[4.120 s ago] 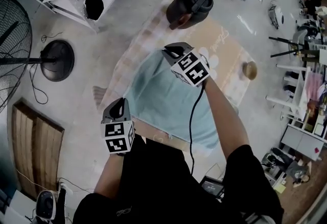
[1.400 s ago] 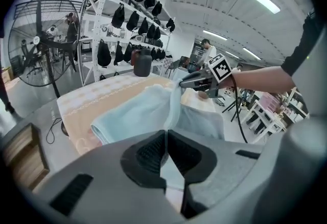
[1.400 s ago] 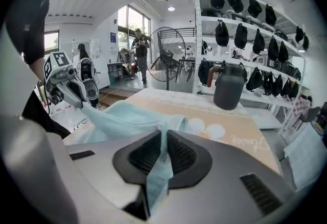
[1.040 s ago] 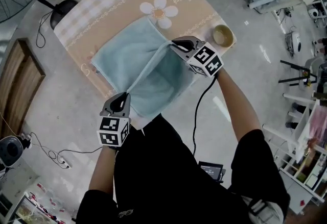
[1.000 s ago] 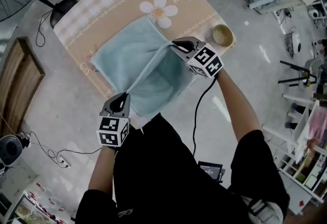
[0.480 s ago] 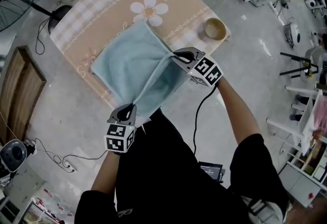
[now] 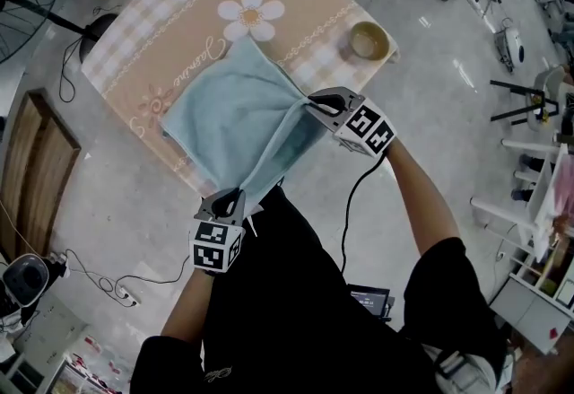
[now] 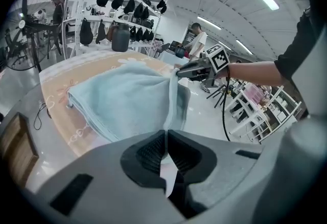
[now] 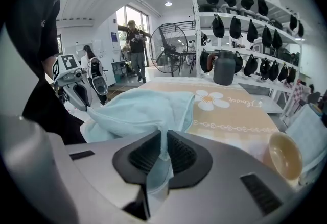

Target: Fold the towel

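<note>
Left tongs (image 8: 166, 142): closed down tight on a thin edge of the towel (image 7: 235, 109), at one near corner. Right tongs (image 9: 163, 150): likewise clamped on cloth, with a fold of the other near corner bunched between them.

In the head view the left tongs sit low, left of centre, and the right tongs right of centre. The towel's near edge runs taut between them, lifted off the table (image 7: 170, 38). The rest of the towel lies flat on the table in the upper middle of the frame, just below the flower print (image 7: 249, 11).

Step in hand, as we judge it: the first fold, near edge raised and ready to go over. The next move calls for carrying both corners together toward the far edge at the upper frame. The edge should be kept taut and level, then laid corner on corner before letting go. The bowl (image 7: 368, 39) at upper right stands well apart from the towel.

Hard to make out:
- The line of the far corners, since the raised flap covers part of the flat half.
- The table's near edge, hidden behind the towel and the person's body (image 7: 296, 311).
- How much cloth the left tongs hold, as only a pale sliver shows between them.
</note>
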